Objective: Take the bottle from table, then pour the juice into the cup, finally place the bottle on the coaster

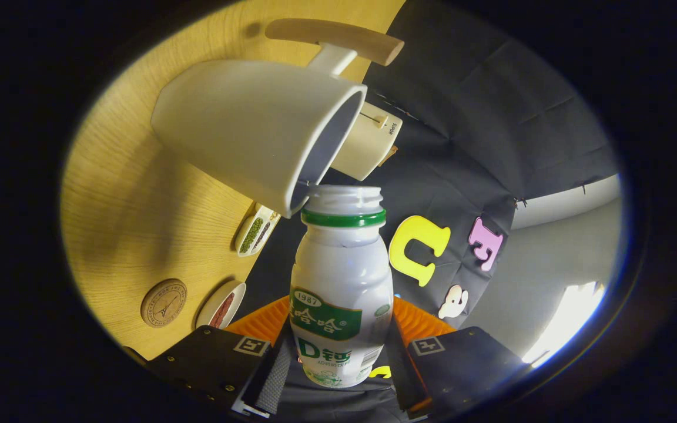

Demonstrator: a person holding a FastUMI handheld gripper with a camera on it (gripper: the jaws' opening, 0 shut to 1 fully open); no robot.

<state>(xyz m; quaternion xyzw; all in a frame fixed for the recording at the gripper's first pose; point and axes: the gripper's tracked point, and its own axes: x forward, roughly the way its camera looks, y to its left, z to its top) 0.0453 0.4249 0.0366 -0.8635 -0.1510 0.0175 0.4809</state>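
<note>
My gripper [341, 352] is shut on a small white bottle [341, 288] with a green label and a green neck ring; both fingers press its lower body. The bottle is uncapped and tilted hard over, so the table appears rolled to the side. Its open mouth sits right at the rim of a white cup [250, 126] with a wooden handle [338, 38], which stands on the wooden table [127, 194]. No liquid can be made out at the mouth. A round cork coaster [164, 302] lies on the table, off beside the fingers and apart from the cup.
A cream-coloured box-like appliance [368, 141] stands just behind the cup. Two small white dishes [256, 230] [222, 305] with green and reddish contents rest near the table's edge, between cup and coaster. The black cloth wall lies beyond the bottle.
</note>
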